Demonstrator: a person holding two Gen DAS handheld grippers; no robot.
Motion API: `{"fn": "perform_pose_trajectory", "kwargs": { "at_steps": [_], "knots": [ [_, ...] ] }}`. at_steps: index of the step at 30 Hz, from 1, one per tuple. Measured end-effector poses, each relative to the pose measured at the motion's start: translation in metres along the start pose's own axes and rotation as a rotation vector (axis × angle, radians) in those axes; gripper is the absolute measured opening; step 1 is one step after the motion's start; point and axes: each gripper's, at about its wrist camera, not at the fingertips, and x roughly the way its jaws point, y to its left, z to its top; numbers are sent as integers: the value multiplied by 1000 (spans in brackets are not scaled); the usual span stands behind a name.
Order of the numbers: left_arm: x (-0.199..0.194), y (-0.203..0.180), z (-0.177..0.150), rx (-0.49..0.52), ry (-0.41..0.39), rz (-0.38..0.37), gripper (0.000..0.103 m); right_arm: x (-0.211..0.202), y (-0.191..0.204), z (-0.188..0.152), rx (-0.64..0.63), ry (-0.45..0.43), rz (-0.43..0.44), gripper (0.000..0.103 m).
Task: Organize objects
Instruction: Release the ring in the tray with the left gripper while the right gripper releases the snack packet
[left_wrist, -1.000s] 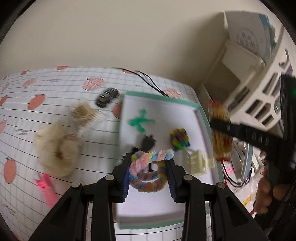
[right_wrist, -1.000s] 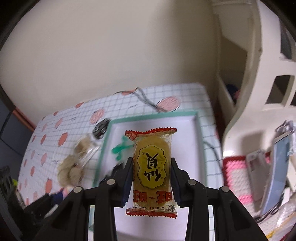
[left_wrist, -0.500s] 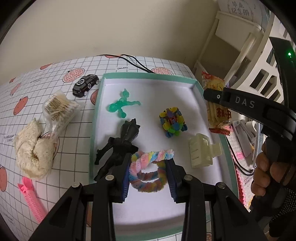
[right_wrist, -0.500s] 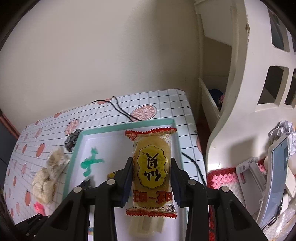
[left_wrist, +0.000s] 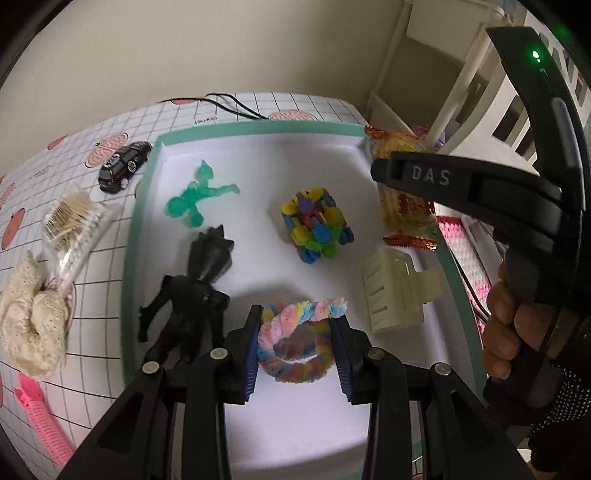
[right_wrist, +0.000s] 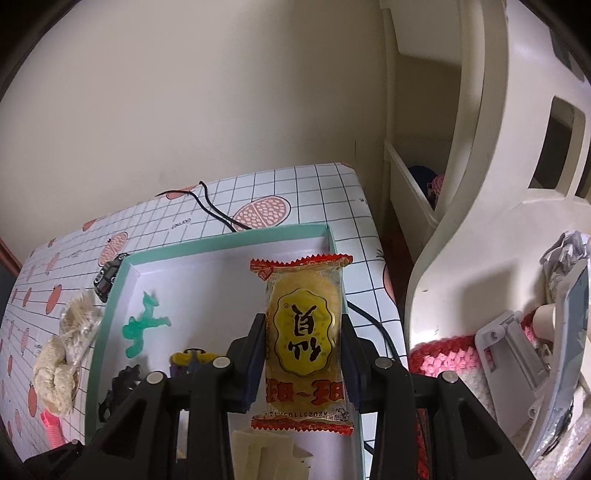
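In the last second I've swung both grippers over the tray (left_wrist: 142, 236): left gripper (left_wrist: 298, 345) clenched on the pastel chenille ring (left_wrist: 295, 343) near its front edge, right gripper (right_wrist: 303, 356) clamping the snack packet (right_wrist: 302, 332) above its right rim, so drop-offs look close.

Beige wall (right_wrist: 184, 110), cream shelf unit (right_wrist: 480, 184) at rt.

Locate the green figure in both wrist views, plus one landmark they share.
Left wrist: the green figure lies in the tray's far-left part, beyond the black figure.
Right wrist: the green figure sits left of centre, near the tray's left wall, left of the held snack packet.
Shared landmark: the black toy car outside the tray's far-left corner.
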Motion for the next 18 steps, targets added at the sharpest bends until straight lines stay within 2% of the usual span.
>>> {"fn": "perform_pose_trajectory", "kwargs": {
  "at_steps": [18],
  "knots": [
    [1,-2,-3,-18,17,-11,38,18,3,-9,-4,65,23,40]
  ]
}}
